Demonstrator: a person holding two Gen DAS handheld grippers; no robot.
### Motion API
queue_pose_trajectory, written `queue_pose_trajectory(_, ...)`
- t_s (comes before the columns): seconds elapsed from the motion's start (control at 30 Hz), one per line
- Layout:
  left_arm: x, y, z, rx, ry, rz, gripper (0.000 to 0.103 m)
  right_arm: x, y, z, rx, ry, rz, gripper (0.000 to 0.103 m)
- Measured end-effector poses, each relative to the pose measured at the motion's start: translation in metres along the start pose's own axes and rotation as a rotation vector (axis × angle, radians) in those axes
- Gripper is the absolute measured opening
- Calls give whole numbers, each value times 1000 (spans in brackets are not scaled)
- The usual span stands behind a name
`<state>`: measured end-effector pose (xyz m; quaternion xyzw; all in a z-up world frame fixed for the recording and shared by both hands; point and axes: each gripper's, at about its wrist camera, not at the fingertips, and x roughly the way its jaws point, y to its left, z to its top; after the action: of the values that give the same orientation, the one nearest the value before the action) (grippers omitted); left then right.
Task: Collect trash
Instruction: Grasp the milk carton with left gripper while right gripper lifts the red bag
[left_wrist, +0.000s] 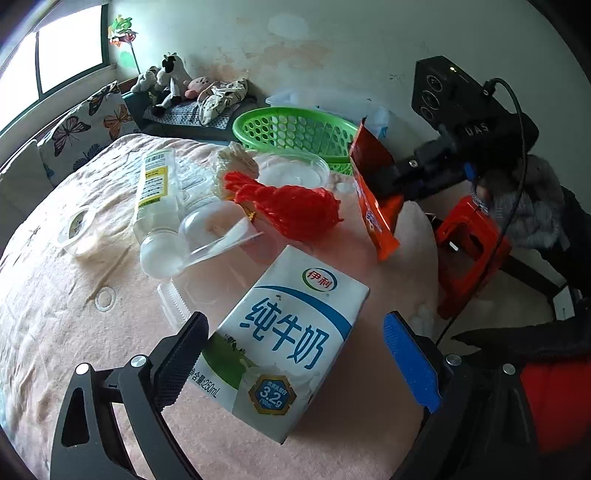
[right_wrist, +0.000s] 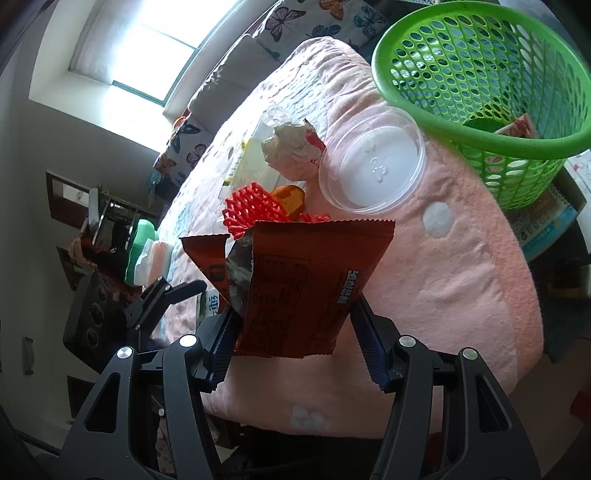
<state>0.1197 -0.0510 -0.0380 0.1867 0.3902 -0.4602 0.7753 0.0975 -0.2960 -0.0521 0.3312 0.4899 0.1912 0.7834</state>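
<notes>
My left gripper (left_wrist: 295, 354) is open around a white and blue milk carton (left_wrist: 288, 339) lying on the pink blanket; its left pad touches the carton, its right pad stands apart. My right gripper (right_wrist: 291, 328) is shut on an orange snack wrapper (right_wrist: 303, 284), held above the blanket; the wrapper (left_wrist: 373, 188) also shows in the left wrist view. The green basket (right_wrist: 480, 88) stands at the far edge (left_wrist: 295, 129). Loose trash lies between: a red foam net (left_wrist: 288, 206), a crumpled paper (left_wrist: 236, 162), a clear round lid (right_wrist: 373, 162), a plastic bottle (left_wrist: 155, 199) and a clear cup (left_wrist: 207, 236).
A small clear tub (left_wrist: 79, 230) lies at the left of the blanket (left_wrist: 74, 332). A red stool (left_wrist: 469, 251) stands off the bed's right side. Butterfly pillows (left_wrist: 88, 129) and stuffed toys (left_wrist: 170, 81) sit near the window. The basket holds a small wrapper (right_wrist: 517, 127).
</notes>
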Motion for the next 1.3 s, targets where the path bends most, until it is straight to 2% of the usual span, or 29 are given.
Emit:
queue_pose_trajectory(0.13,-3,0,0,7,3,-21,91,-6,-2,0,1,-9,6,60)
queue_pose_trajectory(0.33,3,-10,3,111,45,36,77,-18,-3,1,-2,-28,6,60)
queue_pose_trajectory(0.5,15,-15,10,144,89,44,78,-28,-4,3,-2,-44,11,60)
queue_pose_trajectory(0.63,21,-17,13,144,92,40,77,-35,-6,3,2,-60,11,60)
queue_pose_trajectory(0.73,20,-18,13,133,79,46,73,-43,-6,5,0,-74,8,60)
queue_pose_trajectory(0.87,15,-23,11,112,64,91,70,-53,-7,10,-5,-98,-2,60)
queue_pose_trajectory(1.17,-14,-21,15,-76,-18,60,65,-84,-19,36,-9,-193,-43,60)
queue_pose_trajectory(1.3,-27,-23,26,-117,-56,80,65,-96,-32,56,-11,-253,-108,60)
